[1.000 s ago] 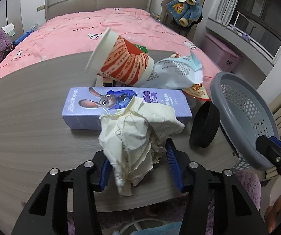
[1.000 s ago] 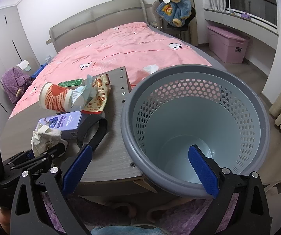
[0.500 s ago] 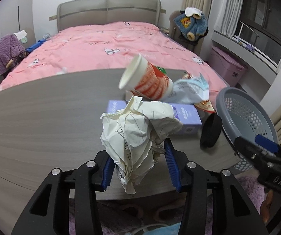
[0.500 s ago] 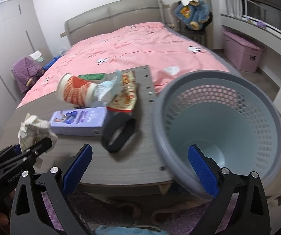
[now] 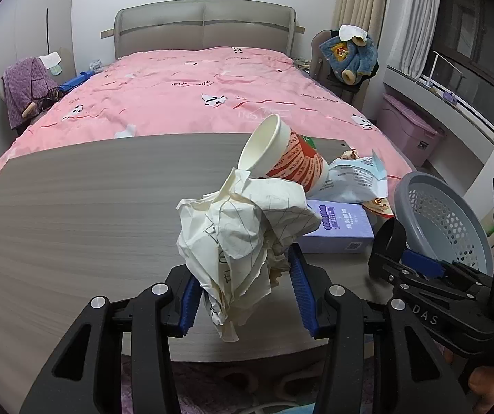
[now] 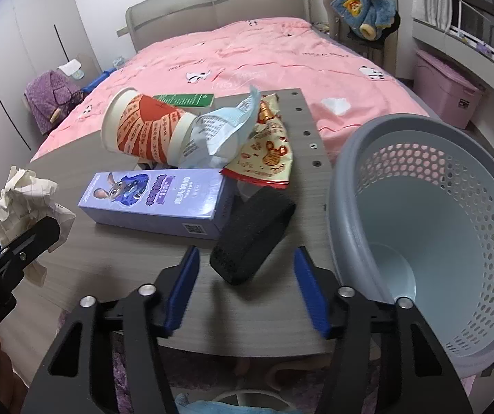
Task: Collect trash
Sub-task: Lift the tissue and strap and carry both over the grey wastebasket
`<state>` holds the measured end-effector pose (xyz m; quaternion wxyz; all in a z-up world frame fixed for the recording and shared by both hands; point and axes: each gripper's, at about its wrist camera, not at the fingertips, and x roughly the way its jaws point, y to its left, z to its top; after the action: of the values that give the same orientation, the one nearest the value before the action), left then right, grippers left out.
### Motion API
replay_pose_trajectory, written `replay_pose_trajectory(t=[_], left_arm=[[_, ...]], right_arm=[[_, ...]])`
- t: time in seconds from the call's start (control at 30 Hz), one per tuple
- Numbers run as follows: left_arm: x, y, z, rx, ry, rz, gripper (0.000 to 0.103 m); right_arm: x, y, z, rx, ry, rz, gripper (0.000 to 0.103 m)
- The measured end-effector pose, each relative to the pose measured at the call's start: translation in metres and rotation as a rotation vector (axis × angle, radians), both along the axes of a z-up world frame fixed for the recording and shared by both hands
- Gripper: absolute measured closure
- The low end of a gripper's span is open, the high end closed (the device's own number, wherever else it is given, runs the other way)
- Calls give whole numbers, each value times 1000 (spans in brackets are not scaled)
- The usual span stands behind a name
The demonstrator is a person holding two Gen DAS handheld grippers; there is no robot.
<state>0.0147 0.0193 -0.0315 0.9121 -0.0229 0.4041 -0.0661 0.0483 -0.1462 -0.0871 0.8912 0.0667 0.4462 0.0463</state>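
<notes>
Two grippers work over a grey wooden table [image 6: 116, 252] at the foot of a pink bed [image 6: 247, 55]. Farthest left, the left gripper [image 5: 243, 296] is clenched on a crumpled ball of paper [image 5: 243, 227], held up clear of the tabletop. Next along lies the pile of rubbish: a paper cup [image 6: 143, 127] on its side, a purple box [image 6: 157, 200] in front of it, then a pale blue wrapper [image 6: 219, 134] and a red and yellow snack bag [image 6: 267, 151] touching the cup and box. A black strap [image 6: 250, 238] lies just right of the box. The right gripper [image 6: 247, 286] hangs above this strap; its jaws have just been closing, yet they stand apart with nothing pressed between them. Farthest right, a grey perforated bin [image 6: 446, 234] sits at the table's edge, tilted, with nothing showing inside.
</notes>
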Motion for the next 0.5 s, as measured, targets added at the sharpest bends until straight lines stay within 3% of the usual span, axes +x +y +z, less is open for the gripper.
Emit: replay_pose_trajectory(t=[0.13, 0.23, 0.37, 0.5], left_arm=[[2, -1, -2, 1, 7, -7, 57], [2, -3, -2, 5, 10, -13, 57], [1, -4, -1, 7, 9, -21, 57], [-2, -8, 3, 5, 2, -38, 57]], right_arm=[[3, 1, -3, 15, 14, 14, 77], [4, 2, -2, 32, 11, 31, 87], [3, 1, 1, 53, 5, 40, 96], [-4, -4, 7, 67, -7, 38, 96]])
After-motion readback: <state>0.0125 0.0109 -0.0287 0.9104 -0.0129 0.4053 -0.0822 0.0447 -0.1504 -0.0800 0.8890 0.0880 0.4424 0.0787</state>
